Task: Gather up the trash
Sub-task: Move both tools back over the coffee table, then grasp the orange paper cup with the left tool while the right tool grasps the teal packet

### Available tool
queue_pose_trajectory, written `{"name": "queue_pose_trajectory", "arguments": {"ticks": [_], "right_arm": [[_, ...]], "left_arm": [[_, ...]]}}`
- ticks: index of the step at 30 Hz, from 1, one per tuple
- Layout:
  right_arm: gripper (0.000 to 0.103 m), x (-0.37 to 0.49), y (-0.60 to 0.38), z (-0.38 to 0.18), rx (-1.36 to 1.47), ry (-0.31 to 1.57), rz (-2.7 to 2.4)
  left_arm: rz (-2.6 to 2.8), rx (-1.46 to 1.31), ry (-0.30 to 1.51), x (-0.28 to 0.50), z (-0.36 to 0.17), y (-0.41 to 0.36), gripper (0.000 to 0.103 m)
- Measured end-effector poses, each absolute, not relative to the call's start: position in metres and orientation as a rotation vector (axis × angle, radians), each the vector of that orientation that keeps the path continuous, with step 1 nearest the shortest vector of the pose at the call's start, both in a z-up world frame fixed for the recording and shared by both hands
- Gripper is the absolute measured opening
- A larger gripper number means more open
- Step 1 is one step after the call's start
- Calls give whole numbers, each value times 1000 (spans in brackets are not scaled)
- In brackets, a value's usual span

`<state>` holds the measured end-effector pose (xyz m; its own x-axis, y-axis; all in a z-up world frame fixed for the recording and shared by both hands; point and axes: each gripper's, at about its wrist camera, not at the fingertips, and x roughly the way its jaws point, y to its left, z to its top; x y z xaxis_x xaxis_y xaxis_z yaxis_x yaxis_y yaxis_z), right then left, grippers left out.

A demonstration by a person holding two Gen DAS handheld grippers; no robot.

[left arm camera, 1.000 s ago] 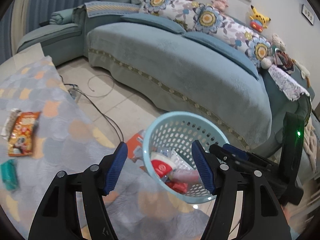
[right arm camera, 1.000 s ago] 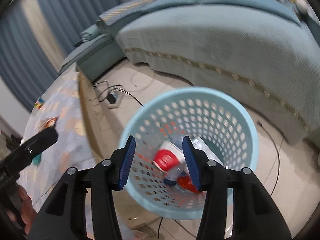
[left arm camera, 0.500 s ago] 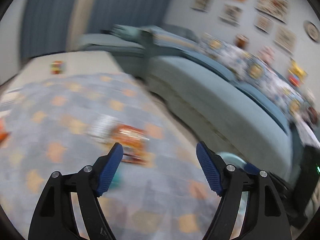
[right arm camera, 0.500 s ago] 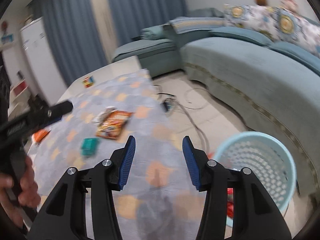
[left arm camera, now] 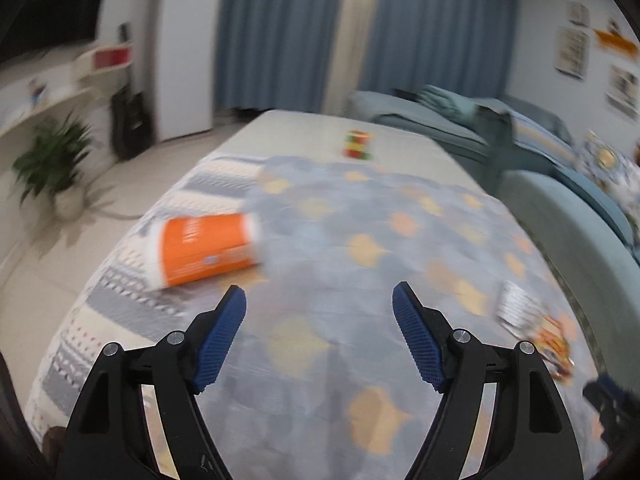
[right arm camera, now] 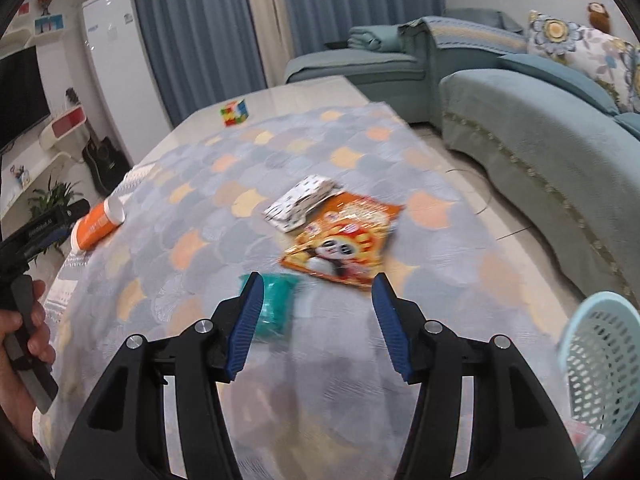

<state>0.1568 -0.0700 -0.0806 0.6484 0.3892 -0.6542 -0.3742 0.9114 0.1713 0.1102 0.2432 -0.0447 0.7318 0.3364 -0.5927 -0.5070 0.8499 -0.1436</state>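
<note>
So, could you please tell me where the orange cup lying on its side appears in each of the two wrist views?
Left wrist: the orange cup lies on its side at centre-left, just beyond the left gripper's left fingertip.
Right wrist: it is small at the far left edge, near the table's left side.
Shared landmark: the colourful puzzle cube at the table's far end.
</note>
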Motion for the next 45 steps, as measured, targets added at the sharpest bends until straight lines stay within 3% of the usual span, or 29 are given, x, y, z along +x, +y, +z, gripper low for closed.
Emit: {"name": "queue_pose_trajectory", "arguments": {"ticks": [5,7,18,23,25,35,37,38,39,45], "right_arm": [[53,158,-51,-93,-30,765,453],[58,158,-50,-94,-31,766,464],[58,160,-46,-98,-47,798,499],[59,158,-43,-98,-72,791,486],[59,159,-44,-99,-67,798,485],[59,162,-44,-100,-60,808,487],[59,162,-45,-101,-56,808,487],[59,162,-45,-101,-54,809,488],[59,163,-46,-101,-50,811,488],[59,163,-41,-103,-72,823,474]], "left_arm": [[597,-371,588,113,-57,291,77],[640,-413,587,111,-60,310,78],[655,-588,606,119,-90,380,77],[484,-602,616,120,-91,358,52],[403,-611,611,119,-91,345,47],[328,-614,610,139,-96,321,47],[331,-616,622,142,-100,321,37],[327,-618,631,143,-101,321,22],[319,-621,640,145,-102,322,14],[296,-573,610,137,-95,309,4]]}}
